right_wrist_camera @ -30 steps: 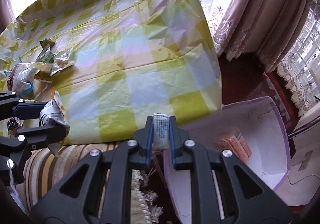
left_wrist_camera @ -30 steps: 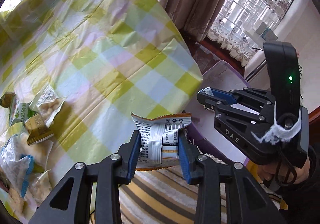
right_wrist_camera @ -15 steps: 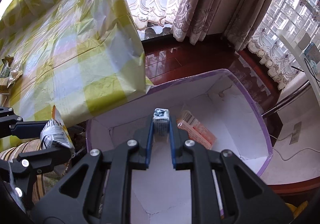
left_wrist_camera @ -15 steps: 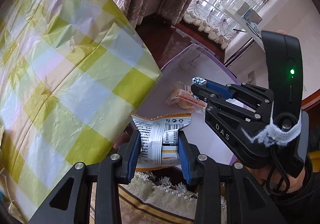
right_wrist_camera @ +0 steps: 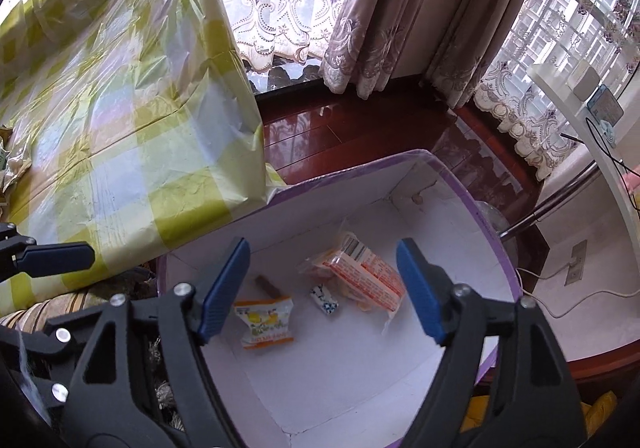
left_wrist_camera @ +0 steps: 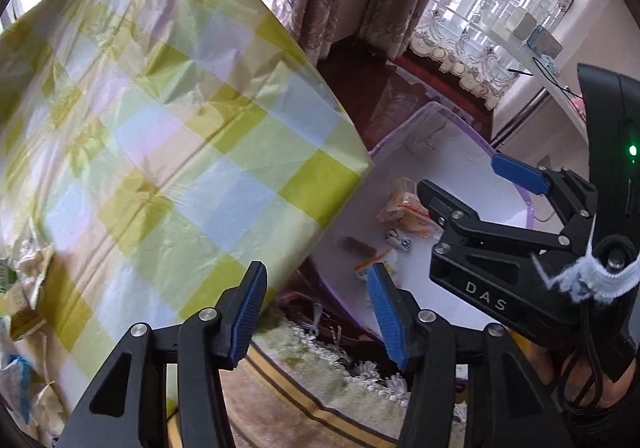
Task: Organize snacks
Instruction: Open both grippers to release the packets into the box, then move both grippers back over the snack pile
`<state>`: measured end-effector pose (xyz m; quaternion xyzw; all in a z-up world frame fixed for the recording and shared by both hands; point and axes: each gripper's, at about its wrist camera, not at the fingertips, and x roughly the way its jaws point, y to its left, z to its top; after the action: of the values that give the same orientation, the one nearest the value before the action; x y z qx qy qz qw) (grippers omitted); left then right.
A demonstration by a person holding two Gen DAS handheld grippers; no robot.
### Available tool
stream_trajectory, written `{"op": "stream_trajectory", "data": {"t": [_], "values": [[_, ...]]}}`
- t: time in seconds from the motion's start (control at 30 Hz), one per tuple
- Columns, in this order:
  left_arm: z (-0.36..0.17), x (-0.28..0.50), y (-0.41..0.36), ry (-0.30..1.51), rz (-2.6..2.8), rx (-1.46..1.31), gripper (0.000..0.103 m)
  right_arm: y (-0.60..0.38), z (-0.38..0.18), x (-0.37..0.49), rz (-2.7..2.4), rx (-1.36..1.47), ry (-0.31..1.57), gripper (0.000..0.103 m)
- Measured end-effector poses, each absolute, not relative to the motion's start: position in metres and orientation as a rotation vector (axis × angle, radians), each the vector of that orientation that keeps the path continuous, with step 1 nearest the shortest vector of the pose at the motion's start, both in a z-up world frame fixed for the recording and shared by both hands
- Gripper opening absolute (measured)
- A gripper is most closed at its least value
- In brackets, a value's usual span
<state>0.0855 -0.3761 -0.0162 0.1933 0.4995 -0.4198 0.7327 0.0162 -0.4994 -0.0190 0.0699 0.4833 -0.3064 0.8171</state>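
A white box with a purple rim (right_wrist_camera: 476, 203) stands on the floor beside the table; it also shows in the left wrist view (left_wrist_camera: 460, 135). Inside lie an orange and white snack packet (right_wrist_camera: 266, 322), a small blue and white sweet (right_wrist_camera: 325, 299), a brown bar (right_wrist_camera: 268, 286) and a clear orange pack (right_wrist_camera: 362, 274). My right gripper (right_wrist_camera: 324, 288) is open and empty above the box. My left gripper (left_wrist_camera: 316, 312) is open and empty over the box's near edge. The right gripper (left_wrist_camera: 472, 191) shows in the left wrist view.
A table under a yellow checked cloth (left_wrist_camera: 160, 135) stands left of the box, with several snack packets at its left edge (left_wrist_camera: 16, 312). A striped cushion with fringe (left_wrist_camera: 320, 400) lies below. Dark wood floor (right_wrist_camera: 360, 119) and curtains (right_wrist_camera: 400, 7) are behind.
Both grippers have opened. The orange and white packet has left my left gripper and the small sweet my right; both now lie in the box.
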Motion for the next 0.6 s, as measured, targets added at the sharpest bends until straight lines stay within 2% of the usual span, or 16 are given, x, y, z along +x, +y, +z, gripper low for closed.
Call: {"op": "stream_trajectory", "data": {"t": [0.03,0.1,0.13,0.2,0.3,0.6], "values": [[-0.01,0.088,-0.369,1.061,-0.877,0.432,0.065,-0.496,-0.016,0.018,-0.653,0.148,1.022,0.083],[0.0,0.095,-0.349,1.0,-0.766,0.433,0.075,-0.488,-0.01,0.022,-0.656,0.139,1.008,0.087],[0.005,0.098,-0.338,0.963,-0.721,0.426,0.075,-0.483,-0.008,0.025,-0.651,0.13,1.0,0.091],[0.014,0.105,-0.313,0.912,-0.668,0.387,0.075,-0.471,-0.004,0.031,-0.598,0.126,0.98,0.092],[0.018,0.116,-0.274,0.954,-0.696,0.263,0.075,-0.449,0.002,0.039,-0.505,0.142,0.958,0.092],[0.018,0.12,-0.162,0.987,-0.517,0.202,0.074,-0.362,0.004,0.073,-0.18,0.184,0.979,0.092]]}}
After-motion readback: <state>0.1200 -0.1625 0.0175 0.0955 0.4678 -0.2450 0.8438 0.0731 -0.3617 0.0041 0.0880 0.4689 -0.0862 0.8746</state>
